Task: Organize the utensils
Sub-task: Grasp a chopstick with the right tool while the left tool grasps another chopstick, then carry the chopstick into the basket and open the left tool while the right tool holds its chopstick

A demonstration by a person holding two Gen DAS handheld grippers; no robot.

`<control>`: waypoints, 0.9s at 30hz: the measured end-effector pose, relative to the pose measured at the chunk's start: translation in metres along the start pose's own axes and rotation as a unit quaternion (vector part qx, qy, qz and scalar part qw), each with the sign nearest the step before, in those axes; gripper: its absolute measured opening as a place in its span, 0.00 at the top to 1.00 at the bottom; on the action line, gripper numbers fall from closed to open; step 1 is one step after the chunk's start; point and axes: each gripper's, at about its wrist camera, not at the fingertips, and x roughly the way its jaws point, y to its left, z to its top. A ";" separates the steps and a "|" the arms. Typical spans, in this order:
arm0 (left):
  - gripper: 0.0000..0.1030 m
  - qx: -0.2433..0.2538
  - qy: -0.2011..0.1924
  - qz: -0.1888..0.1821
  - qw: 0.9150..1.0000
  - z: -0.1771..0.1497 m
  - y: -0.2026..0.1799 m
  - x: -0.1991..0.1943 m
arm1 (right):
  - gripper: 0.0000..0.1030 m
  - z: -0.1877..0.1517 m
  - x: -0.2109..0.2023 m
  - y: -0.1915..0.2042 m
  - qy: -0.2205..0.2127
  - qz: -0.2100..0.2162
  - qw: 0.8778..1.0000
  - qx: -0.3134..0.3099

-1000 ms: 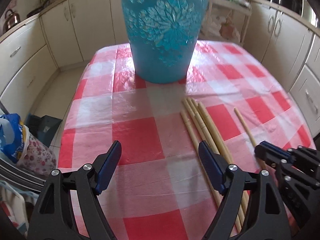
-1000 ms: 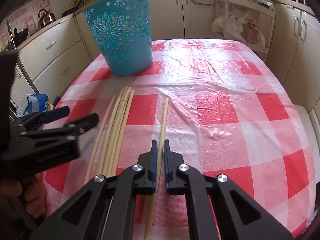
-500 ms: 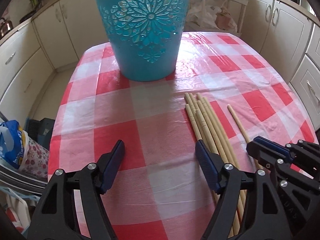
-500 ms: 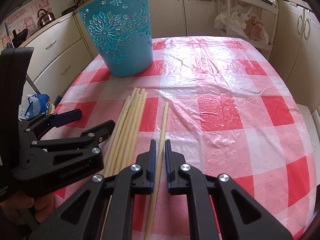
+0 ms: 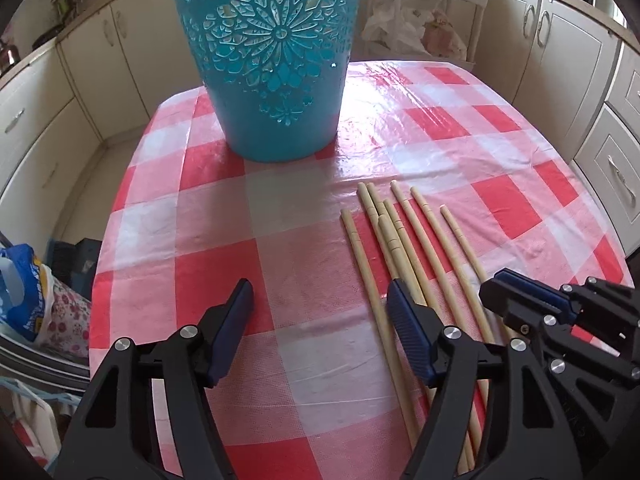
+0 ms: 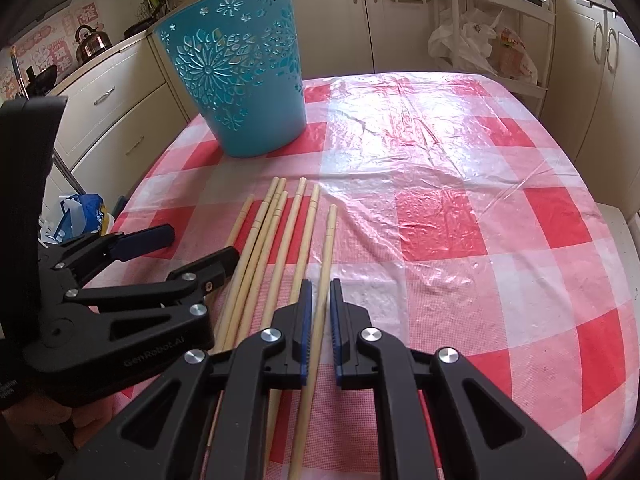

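Several wooden chopsticks (image 5: 404, 248) (image 6: 276, 236) lie fanned out on the checked tablecloth in front of a tall turquoise cut-out bin (image 5: 276, 60) (image 6: 244, 84). My left gripper (image 5: 320, 320) (image 6: 192, 248) hovers at the left edge of the fan. Its jaws are closing and still wide, with the leftmost stick just inside the right finger (image 5: 408, 332) and no pad pressing on it. My right gripper (image 6: 320, 312) (image 5: 520, 300) is shut on the rightmost chopstick (image 6: 326, 248), which still rests along the cloth.
The red-and-white plastic cloth (image 6: 460, 216) covers the table; its edges drop off at left and right. Cream kitchen cabinets (image 5: 560, 52) ring the table. Bags (image 5: 32, 292) sit on the floor at left, and a white rack with bags (image 6: 480, 48) stands behind.
The tight bundle of chopsticks has fanned apart. My left gripper's jaws have narrowed and it has shifted toward the sticks. The right gripper has stayed on its chopstick.
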 end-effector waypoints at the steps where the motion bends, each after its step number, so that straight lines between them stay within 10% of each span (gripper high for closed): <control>1: 0.38 0.000 0.000 -0.001 1.000 0.001 0.000 0.000 | 0.91 0.001 0.000 -0.001 0.001 0.001 1.000 0.001; 5: 0.51 0.006 0.001 -0.004 1.000 0.007 0.002 0.002 | 0.90 0.010 0.006 0.000 0.009 0.001 1.000 0.000; 10: 0.92 0.035 0.006 -0.048 0.998 0.014 0.003 0.005 | 0.90 0.016 0.010 0.002 0.021 0.003 1.000 -0.019; 14: 0.94 0.095 0.016 -0.115 0.989 0.013 0.000 0.002 | 0.92 0.020 0.011 -0.004 0.030 0.012 0.999 -0.014; 27: 0.87 0.128 0.036 -0.022 0.991 0.012 -0.017 0.000 | 0.93 0.016 0.012 0.007 0.019 -0.016 0.998 -0.066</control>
